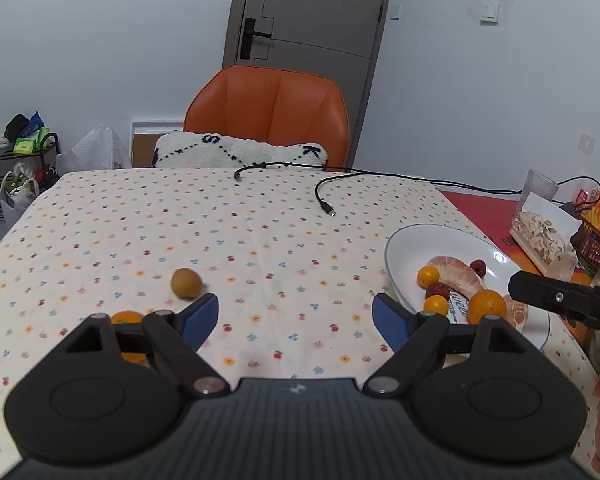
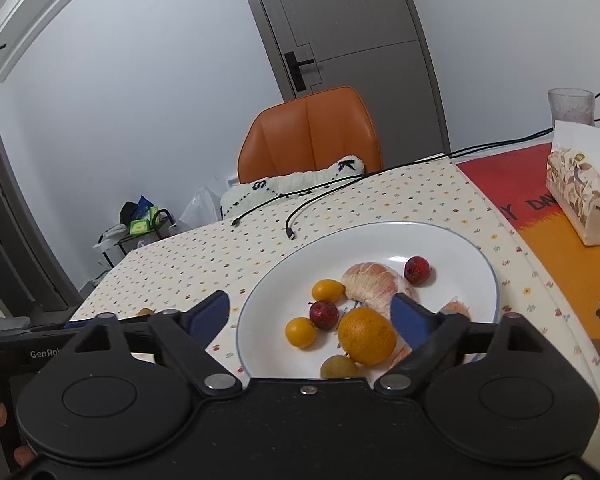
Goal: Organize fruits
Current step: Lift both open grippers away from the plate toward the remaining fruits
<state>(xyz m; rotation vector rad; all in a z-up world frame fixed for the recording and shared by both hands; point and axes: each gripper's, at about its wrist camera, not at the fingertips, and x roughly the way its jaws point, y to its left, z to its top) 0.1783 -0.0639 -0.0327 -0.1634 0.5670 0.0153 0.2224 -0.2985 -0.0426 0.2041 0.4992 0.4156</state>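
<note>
My left gripper (image 1: 296, 316) hangs open over the flowered tablecloth with nothing between its fingers. A brown kiwi (image 1: 186, 283) lies just beyond its left fingertip, and an orange (image 1: 128, 320) sits half hidden behind that finger. The white plate (image 1: 404, 240) stands to the right. In the right wrist view my right gripper (image 2: 310, 312) is open low over the plate (image 2: 472, 256). A large orange (image 2: 366, 336) rests on the plate between the jaws, close to the right finger. Around it lie two yellow fruits (image 2: 301, 332), two red ones (image 2: 418, 270), pomelo segments (image 2: 376, 284) and a small greenish fruit (image 2: 338, 367).
Two black cables (image 1: 328, 208) lie on the far half of the table. An orange chair (image 1: 268, 108) with a white cushion stands behind it. A patterned tissue box (image 2: 580, 196) and a glass (image 2: 571, 106) stand on the red mat to the right.
</note>
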